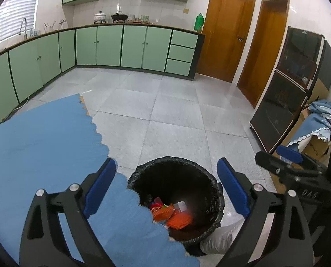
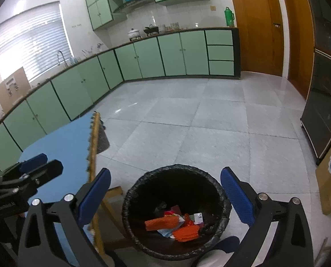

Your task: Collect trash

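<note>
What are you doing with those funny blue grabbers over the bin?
A person is tidying up trash with a grabber in each hand. Right now the left gripper and the right gripper both hang open and empty above the trash bin, which stands on the floor beside a table with a blue cloth. Orange wrappers and other scraps already lie at the bottom of the bin.

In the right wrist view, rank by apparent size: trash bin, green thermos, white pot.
1. trash bin, by far, though nearest the camera.
2. green thermos.
3. white pot, close to the thermos; unsure.
</note>
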The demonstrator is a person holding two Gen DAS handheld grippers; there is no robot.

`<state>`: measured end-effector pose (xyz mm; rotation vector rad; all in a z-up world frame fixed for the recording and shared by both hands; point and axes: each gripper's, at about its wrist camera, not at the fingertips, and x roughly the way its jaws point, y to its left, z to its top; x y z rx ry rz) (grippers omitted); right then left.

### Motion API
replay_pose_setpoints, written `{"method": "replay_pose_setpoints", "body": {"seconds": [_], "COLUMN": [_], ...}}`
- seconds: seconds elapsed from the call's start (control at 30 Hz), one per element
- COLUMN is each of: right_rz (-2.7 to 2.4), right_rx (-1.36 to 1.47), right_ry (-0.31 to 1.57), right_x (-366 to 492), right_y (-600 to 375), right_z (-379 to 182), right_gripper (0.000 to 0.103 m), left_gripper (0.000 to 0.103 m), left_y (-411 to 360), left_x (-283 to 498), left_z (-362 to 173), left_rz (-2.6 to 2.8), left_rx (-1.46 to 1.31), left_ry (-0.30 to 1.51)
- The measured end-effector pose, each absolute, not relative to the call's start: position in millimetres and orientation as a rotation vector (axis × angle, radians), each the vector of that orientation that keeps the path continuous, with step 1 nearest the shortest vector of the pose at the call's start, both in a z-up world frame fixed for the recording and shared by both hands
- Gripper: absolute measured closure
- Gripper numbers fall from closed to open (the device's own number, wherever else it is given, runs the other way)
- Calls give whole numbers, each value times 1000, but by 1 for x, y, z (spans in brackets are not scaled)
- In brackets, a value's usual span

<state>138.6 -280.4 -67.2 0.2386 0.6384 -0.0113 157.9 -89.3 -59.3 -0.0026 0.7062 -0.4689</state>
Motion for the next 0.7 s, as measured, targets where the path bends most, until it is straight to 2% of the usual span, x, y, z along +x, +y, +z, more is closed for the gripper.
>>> {"method": "replay_pose_setpoints", "body": {"seconds": [0.33,0.7], "right_rz": [48,81], "right_rx": [197,172], "right_ry": [569,515], "right_x": [104,72], "right_y": [-256,-239], "right_z": [-28,-8], "right_gripper": [6,6], "left_gripper": [13,13], "left_y": [-68,-47], "left_x": [123,94], "left_z": [-31,-13], "left_rz": [-461,-443], "left_rx": [-8,-33], "left_ry": [653,610]}}
